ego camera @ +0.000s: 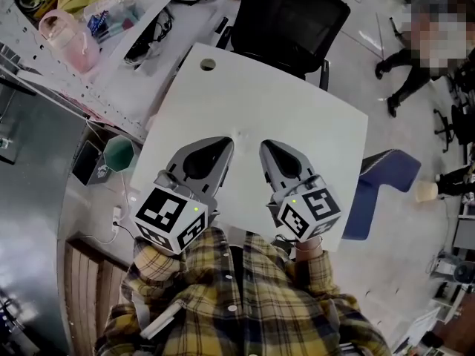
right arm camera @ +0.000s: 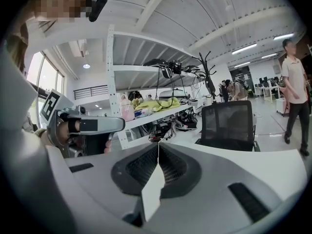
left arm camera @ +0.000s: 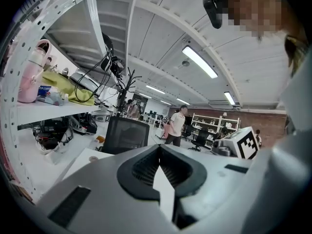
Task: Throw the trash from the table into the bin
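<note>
My left gripper (ego camera: 226,145) and right gripper (ego camera: 264,147) hover side by side over the near half of the white table (ego camera: 319,117), close to my body. Both point away from me toward the far edge. In the left gripper view the left gripper (left arm camera: 160,147) has its jaws pressed together with nothing between them. The right gripper (right arm camera: 158,145) is likewise shut and empty. A green bin (ego camera: 119,154) stands on the floor off the table's left edge. I see no loose trash on the tabletop, only a round cable hole (ego camera: 208,64).
A black office chair (ego camera: 289,21) stands at the table's far side and a blue seat (ego camera: 378,188) at its right. A cluttered shelf with a pink bottle (ego camera: 67,39) runs along the left. A person (ego camera: 415,58) is at the far right.
</note>
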`<action>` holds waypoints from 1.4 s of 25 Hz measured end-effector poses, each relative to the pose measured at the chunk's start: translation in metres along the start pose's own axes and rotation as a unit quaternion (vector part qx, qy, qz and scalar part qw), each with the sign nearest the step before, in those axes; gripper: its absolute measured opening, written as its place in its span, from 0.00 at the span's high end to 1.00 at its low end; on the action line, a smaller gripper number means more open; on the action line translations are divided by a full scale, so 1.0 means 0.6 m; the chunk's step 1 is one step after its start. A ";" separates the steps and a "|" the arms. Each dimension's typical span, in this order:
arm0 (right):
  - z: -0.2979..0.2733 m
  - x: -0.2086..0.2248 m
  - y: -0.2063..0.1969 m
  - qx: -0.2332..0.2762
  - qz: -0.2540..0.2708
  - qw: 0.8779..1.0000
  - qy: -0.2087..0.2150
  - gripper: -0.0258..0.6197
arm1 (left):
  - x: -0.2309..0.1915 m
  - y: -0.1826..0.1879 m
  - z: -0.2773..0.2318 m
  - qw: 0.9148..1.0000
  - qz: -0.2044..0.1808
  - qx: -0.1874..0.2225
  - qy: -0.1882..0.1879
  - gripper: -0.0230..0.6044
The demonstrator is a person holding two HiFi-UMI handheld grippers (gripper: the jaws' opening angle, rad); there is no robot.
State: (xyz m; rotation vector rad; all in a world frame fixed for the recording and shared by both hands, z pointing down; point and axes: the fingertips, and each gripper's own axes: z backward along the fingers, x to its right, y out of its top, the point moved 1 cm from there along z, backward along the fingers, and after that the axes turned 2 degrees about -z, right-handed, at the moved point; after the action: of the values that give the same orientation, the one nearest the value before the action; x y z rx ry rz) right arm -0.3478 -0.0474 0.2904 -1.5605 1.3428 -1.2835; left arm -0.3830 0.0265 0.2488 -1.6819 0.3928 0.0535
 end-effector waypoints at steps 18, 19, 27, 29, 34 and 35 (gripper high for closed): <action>-0.122 0.049 -0.150 -0.137 -0.025 0.990 -0.019 0.74 | -0.106 -0.057 0.003 0.997 0.053 -0.036 0.038 0.95; -0.131 0.052 -0.164 -0.148 -0.025 0.988 -0.022 0.72 | -0.113 -0.061 0.004 0.997 0.055 -0.038 0.039 0.95; -0.167 0.078 -0.272 -0.219 -0.023 0.974 -0.047 0.68 | -0.148 -0.113 0.012 0.994 0.077 -0.063 0.051 0.95; -0.173 0.085 -0.297 -0.232 -0.028 0.971 -0.055 0.68 | -0.157 -0.128 0.014 0.993 0.082 -0.070 0.053 0.95; -0.189 0.105 -0.346 -0.261 -0.039 0.961 -0.076 0.68 | -0.175 -0.156 0.018 0.991 0.090 -0.084 0.055 0.95; -0.191 0.107 -0.354 -0.269 -0.041 0.959 -0.079 0.68 | -0.178 -0.160 0.020 0.991 0.091 -0.086 0.055 0.95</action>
State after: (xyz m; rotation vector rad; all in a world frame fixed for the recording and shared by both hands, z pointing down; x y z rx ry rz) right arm -0.4005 -0.0532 0.5343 -2.0539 1.6206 -0.8484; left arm -0.4533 0.0713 0.3660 -1.8204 0.6406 0.1326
